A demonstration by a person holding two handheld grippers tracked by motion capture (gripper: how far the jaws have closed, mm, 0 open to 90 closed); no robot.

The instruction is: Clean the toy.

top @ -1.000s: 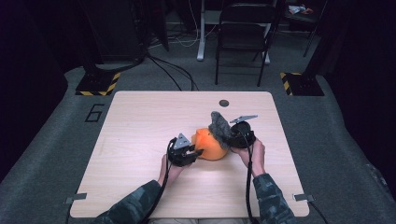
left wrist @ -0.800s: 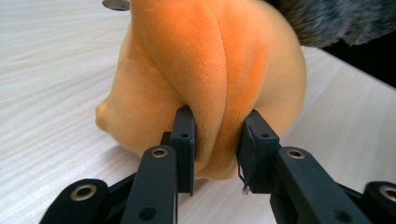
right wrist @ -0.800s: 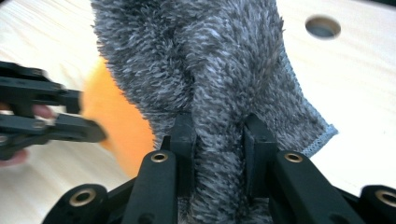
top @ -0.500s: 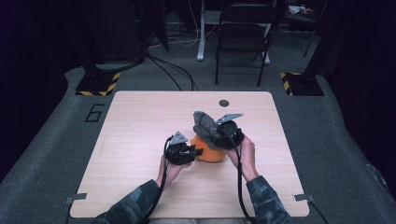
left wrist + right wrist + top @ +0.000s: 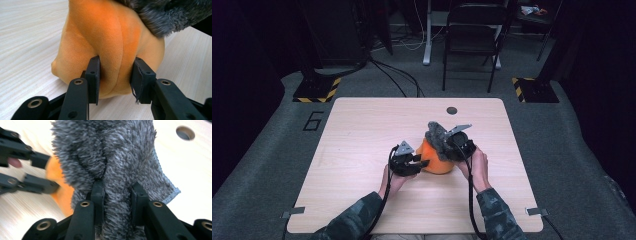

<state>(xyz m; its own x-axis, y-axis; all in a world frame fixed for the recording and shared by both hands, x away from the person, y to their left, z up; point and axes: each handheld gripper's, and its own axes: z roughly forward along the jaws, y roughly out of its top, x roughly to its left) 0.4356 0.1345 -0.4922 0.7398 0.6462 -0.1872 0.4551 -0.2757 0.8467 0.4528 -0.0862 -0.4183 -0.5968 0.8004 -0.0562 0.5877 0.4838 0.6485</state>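
An orange plush toy [image 5: 438, 164] lies mid-table with a grey fuzzy cloth [image 5: 436, 134] draped over its top. My left gripper [image 5: 422, 161] comes at it from the left. In the left gripper view its pads [image 5: 93, 72] still pinch a fold of the orange plush [image 5: 100, 30], though the jaws have just been opening a little. My right gripper [image 5: 451, 145] sits at the toy's right, shut on a bunched ridge of the grey cloth [image 5: 112, 152]. The cloth hides the plush's upper side.
The wooden table [image 5: 362, 130] has a round cable hole [image 5: 452, 110] near its far edge. A folding chair [image 5: 474, 30] and floor cables stand beyond the table. Dark carpet surrounds it.
The right gripper has carried the grey cloth leftward so that it lies over the top of the orange plush. The left hand has stayed where it was.
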